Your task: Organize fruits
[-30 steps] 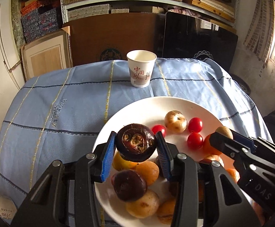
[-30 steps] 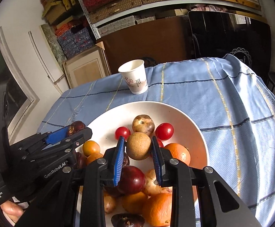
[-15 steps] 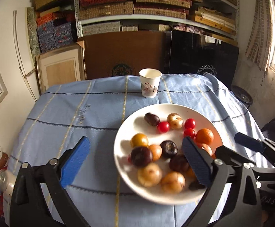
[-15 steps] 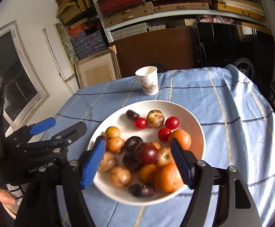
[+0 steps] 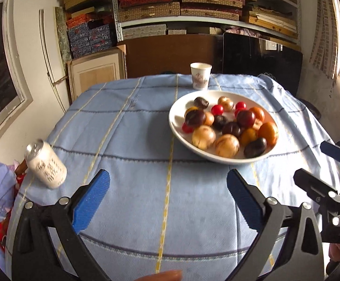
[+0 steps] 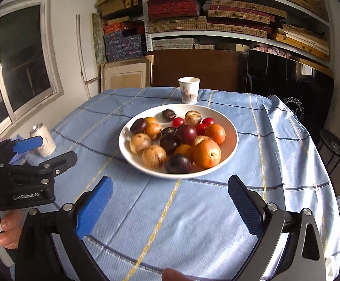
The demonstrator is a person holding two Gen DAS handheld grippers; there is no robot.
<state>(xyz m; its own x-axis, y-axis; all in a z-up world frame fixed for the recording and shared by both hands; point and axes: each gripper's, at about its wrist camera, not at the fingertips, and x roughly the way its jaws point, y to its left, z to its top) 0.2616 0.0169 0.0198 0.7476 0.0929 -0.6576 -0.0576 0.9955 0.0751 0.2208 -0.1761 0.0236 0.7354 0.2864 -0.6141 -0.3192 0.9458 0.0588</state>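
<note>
A white plate (image 5: pixel 177 110) (image 6: pixel 231 123) on the blue tablecloth holds several fruits: oranges (image 6: pixel 206 153), dark plums (image 6: pixel 186 133), tan round fruits (image 5: pixel 226 145) and red cherry tomatoes (image 6: pixel 178 121). My left gripper (image 5: pixel 168 175) is open and empty, over bare cloth to the near left of the plate. My right gripper (image 6: pixel 170 180) hangs just short of the plate's near rim; its jaws are opening with nothing between them. Each gripper also shows in the other's view, the right gripper (image 5: pixel 309 159) at the right edge, the left gripper (image 6: pixel 57 148) at the left.
A white paper cup (image 5: pixel 200 76) (image 6: pixel 189 90) stands just behind the plate. A white can (image 5: pixel 46 164) (image 6: pixel 44 144) sits near the table's left edge. Shelves and boards rise behind the table. A dark stool (image 6: pixel 332 145) stands at the right. A hand (image 6: pixel 6 231) holds the left gripper.
Both grippers let go of their fruit onto the plate, a dark one on the left and a tan one on the right. Both opened wide and drew back from the plate.
</note>
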